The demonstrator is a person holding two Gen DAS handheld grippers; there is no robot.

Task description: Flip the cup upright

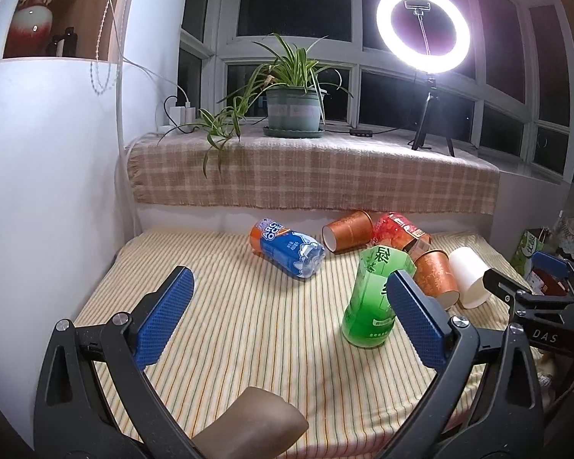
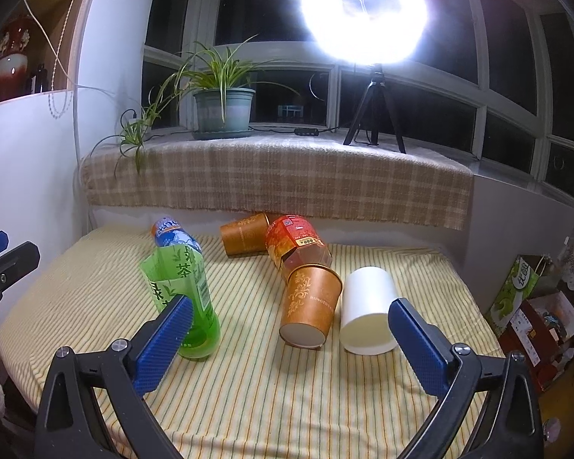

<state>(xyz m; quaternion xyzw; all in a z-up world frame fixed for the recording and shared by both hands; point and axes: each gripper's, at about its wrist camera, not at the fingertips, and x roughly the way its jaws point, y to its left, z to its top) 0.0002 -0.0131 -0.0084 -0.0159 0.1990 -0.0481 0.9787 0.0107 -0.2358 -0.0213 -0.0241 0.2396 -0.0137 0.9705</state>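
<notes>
- The left gripper (image 1: 287,306) has its blue pads (image 1: 163,315) spread wide and holds nothing; it hangs above the striped cloth (image 1: 248,344).
- The right gripper (image 2: 291,329) is also spread wide and holds nothing. The white cup (image 2: 368,310) lies on its side just beyond its right finger, with the open mouth toward the camera.
- An orange cup (image 2: 310,306) lies touching the white cup; a second orange cup (image 2: 245,234) lies farther back near the wall.
- A cut green bottle (image 2: 187,298), a red bottle (image 2: 298,244) and a blue bottle (image 1: 287,248) also rest on the cloth.
- Behind is a checked sill cloth (image 1: 310,176), a potted plant (image 1: 294,107), a ring light (image 1: 423,28) and dark windows.
- Only the left view shows a brown rounded thing (image 1: 248,424) at the bottom edge; only the right view shows the boxes (image 2: 532,317) on the right clearly.
</notes>
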